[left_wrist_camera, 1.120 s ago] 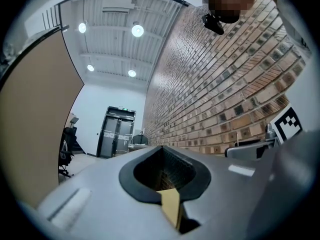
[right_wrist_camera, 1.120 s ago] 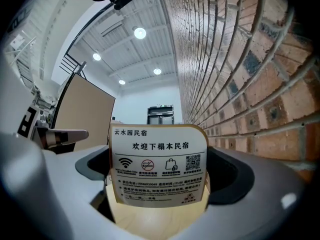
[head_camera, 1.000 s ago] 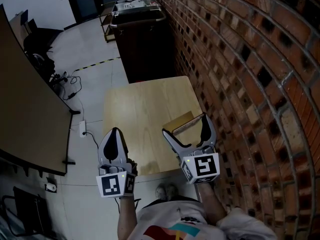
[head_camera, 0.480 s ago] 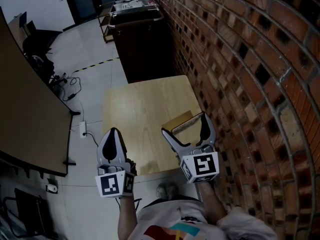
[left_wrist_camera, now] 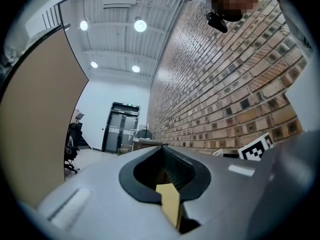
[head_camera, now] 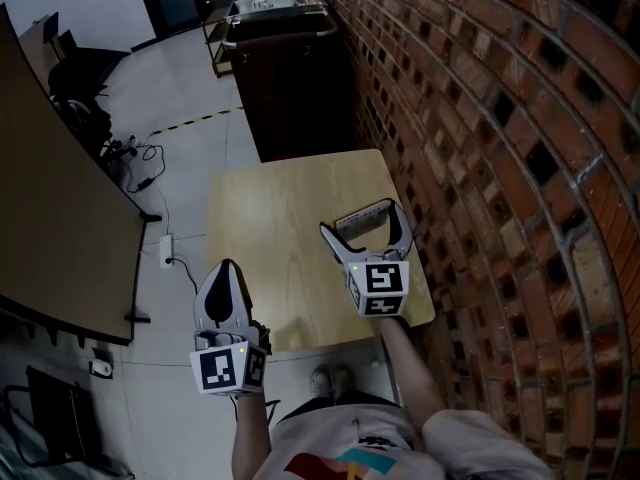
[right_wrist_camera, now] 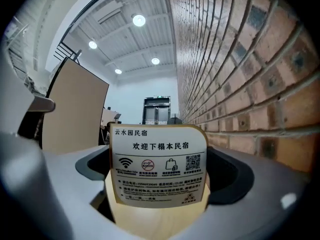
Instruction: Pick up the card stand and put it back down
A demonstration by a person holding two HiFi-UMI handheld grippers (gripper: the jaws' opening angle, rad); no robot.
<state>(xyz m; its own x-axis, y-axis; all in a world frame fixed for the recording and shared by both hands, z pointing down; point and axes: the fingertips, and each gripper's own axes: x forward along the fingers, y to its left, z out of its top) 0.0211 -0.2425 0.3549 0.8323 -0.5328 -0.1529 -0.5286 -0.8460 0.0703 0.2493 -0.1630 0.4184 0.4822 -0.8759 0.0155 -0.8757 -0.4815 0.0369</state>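
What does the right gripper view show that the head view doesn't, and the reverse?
Only the right gripper view: the card stand's printed face, with icons and a QR code, standing between the right gripper's open jaws, and the ceiling lights. Only the head view: the table, the shut left gripper, the floor. Both: the card stand and the brick wall.

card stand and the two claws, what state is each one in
card stand: upright on the table, not gripped
right claw: open, one jaw on either side of the card stand
left claw: shut, holding nothing
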